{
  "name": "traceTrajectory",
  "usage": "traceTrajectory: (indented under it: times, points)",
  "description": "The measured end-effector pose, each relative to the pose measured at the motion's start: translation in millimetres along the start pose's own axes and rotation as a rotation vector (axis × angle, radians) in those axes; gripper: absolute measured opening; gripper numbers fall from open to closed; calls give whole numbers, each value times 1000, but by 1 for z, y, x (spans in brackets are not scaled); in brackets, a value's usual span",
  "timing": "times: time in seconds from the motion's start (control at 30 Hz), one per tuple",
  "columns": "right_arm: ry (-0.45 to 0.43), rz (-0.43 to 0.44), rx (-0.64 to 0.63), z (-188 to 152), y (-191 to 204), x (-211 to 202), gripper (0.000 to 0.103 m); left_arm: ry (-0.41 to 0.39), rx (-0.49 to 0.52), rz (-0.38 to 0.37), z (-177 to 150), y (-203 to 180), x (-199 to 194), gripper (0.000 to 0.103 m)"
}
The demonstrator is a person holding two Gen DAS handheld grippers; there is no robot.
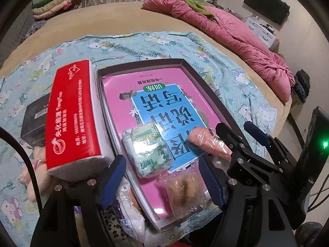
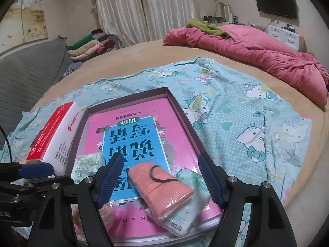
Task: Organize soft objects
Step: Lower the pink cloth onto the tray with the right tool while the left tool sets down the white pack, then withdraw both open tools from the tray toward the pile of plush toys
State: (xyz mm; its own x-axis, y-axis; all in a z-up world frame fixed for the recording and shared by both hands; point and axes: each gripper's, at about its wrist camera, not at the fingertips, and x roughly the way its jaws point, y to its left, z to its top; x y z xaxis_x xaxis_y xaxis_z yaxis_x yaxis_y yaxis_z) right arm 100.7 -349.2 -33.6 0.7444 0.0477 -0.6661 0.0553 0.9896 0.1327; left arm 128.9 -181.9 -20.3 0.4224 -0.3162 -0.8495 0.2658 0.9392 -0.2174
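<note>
Tray [image 2: 183, 111] holds two tissue packs, one pink roll — both tools wide, empty.

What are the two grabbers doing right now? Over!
Left gripper open over bagged beige item. Right gripper open around pink roll, pads clear. Both rest in shallow box. Nothing blocking.

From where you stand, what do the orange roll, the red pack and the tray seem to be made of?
Orange roll: soft cloth, probably a towel, in clear glossy film; the wrap crinkles and shines at its end.
Red pack: likely paper tissues in thin glossy plastic; white layers show along its side.
Tray: seems matte cardboard, with thin, straight walls folded at the corner.
</note>
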Motion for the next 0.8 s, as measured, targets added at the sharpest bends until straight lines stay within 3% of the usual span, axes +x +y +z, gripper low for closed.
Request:
traceTrajectory:
  times: [0.3, 0.8]
  points:
    - [-20, -28, -36, 0, 5, -3, 79, -13, -3, 24, -3, 2, -12, 81]
    - [-78, -55, -39, 2, 9, -26, 81, -31, -8, 51, -14, 8, -36, 82]
